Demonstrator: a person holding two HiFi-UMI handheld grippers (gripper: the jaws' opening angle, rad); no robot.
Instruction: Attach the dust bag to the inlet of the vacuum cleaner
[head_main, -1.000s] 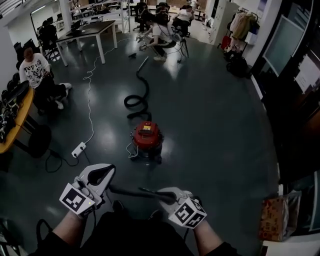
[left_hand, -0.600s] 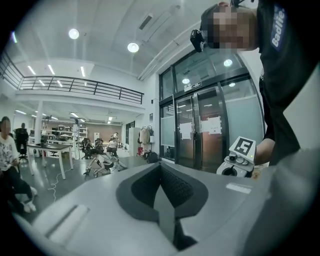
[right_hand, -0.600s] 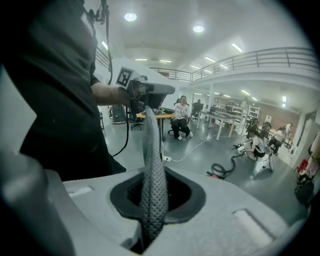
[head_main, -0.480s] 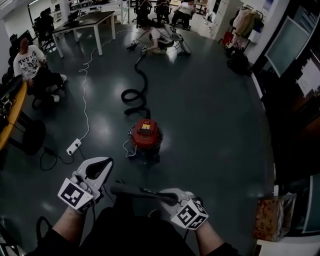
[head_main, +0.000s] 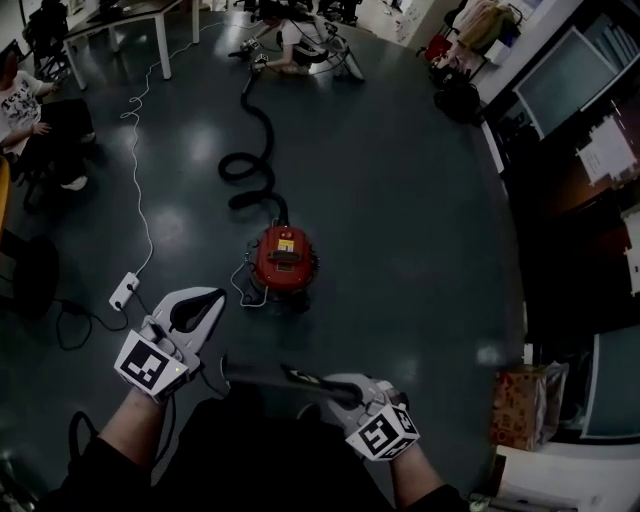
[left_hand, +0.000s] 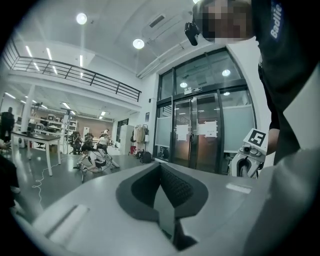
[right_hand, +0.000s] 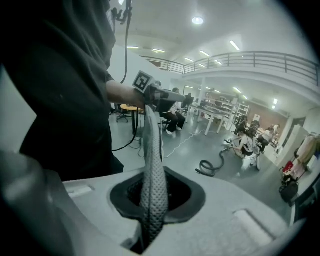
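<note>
Clearly the dust bag (right_hand: 151, 150) is nowhere near its place: it hangs in the air close to the person, stretched as a dark band between the two tools. The red vacuum cleaner (head_main: 283, 258) stands on the floor farther off, well apart from it, with its black hose (head_main: 250, 165) snaking away to the far side. The right gripper (right_hand: 152, 200) pinches the dimpled grey fabric between its jaws. The left gripper (left_hand: 161, 197) has its jaws pressed together with only a thin pale sliver between them. Since the bag runs straight up to that tool in the right gripper view, I judge that it nips the other end. The main risk lies in those holds: both look to be on soft fabric, so pulling the hands apart could tear it or slide it out of one pinch, and the freed end would drop. No inlet shows from here and the vacuum's red top looks closed, so with both tools busy nothing may be free to open it. A white cord (head_main: 243, 290) looped just left of the machine could also snag a foot or the bag.
</note>
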